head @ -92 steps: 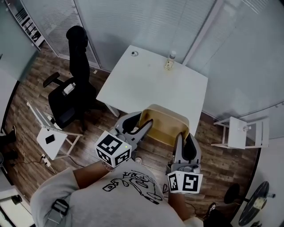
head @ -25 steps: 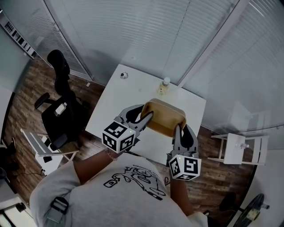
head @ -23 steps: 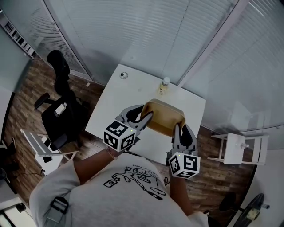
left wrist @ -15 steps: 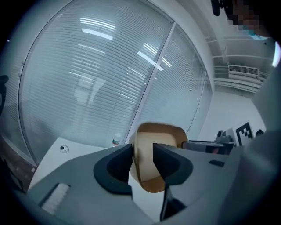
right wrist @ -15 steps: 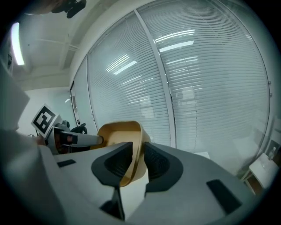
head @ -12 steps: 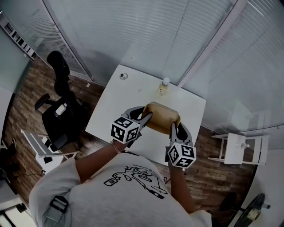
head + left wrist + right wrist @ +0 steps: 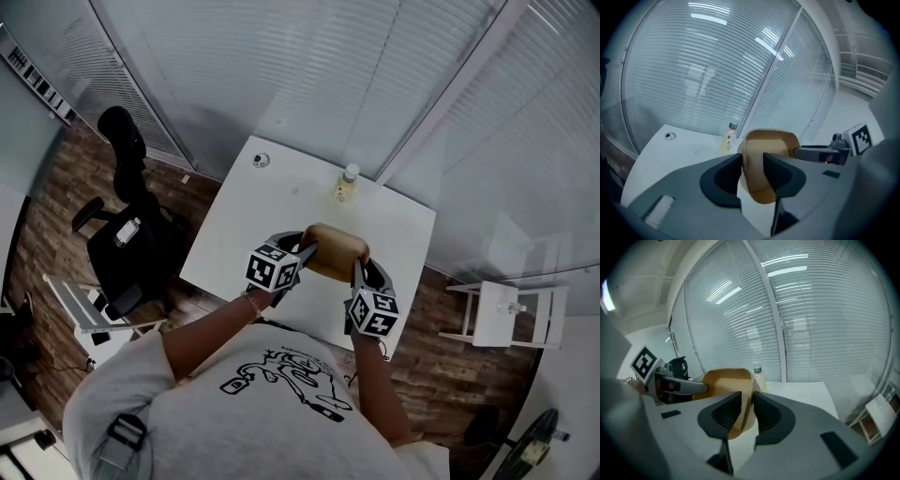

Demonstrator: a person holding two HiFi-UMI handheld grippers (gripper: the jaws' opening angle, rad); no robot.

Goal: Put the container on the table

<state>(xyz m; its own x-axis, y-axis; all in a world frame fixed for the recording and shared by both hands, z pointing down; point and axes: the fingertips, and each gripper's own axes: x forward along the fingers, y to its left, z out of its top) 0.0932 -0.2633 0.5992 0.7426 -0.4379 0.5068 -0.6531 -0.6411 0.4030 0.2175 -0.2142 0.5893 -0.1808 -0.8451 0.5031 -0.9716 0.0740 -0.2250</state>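
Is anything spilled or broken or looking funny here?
Nothing stands out. The tan container is clamped at opposite rims by the left gripper and the right gripper over the white table, and no crack or spill shows. The bottle behind it stands upright.

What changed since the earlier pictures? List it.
The container, held between the left gripper and the right gripper, went forward from above the floor to over the table and sank toward it. Both grippers stay clamped on its rim, and the bottle has not moved. Whether the container has touched down is unclear.
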